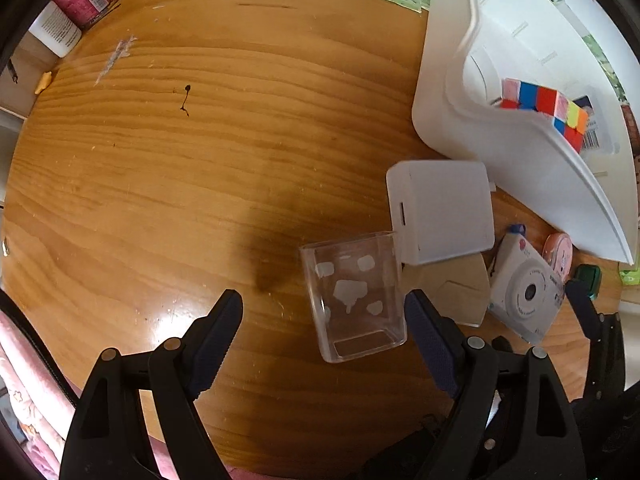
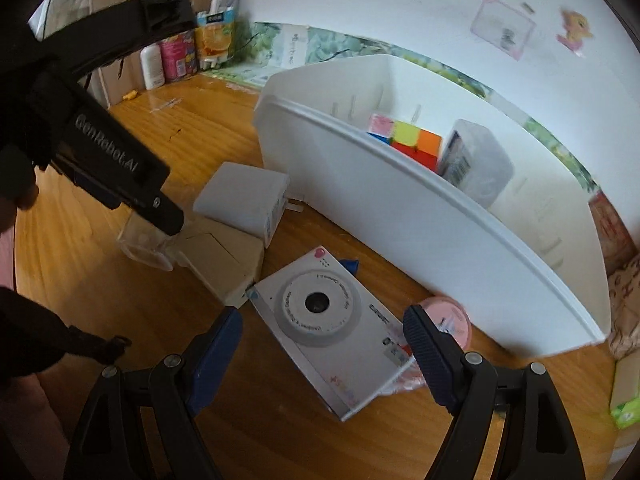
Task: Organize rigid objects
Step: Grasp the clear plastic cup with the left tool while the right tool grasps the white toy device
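Left gripper [image 1: 324, 320] spread wide over the clear cup [image 1: 354, 296], not touching; right gripper [image 2: 322, 336] gaping above the toy camera [image 2: 328, 328] (both on the table [image 1: 180, 180]), 1 white bin [image 2: 400, 216] behind.

Both jaws stand wide apart: the left hand-held gripper [image 1: 323, 312] and the right hand-held gripper [image 2: 322, 330] each hang low, angled downward, gripping nothing.

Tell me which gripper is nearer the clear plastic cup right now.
Left. The left gripper is open with the clear plastic cup between its fingers; the right gripper is open over the toy camera, farther off.
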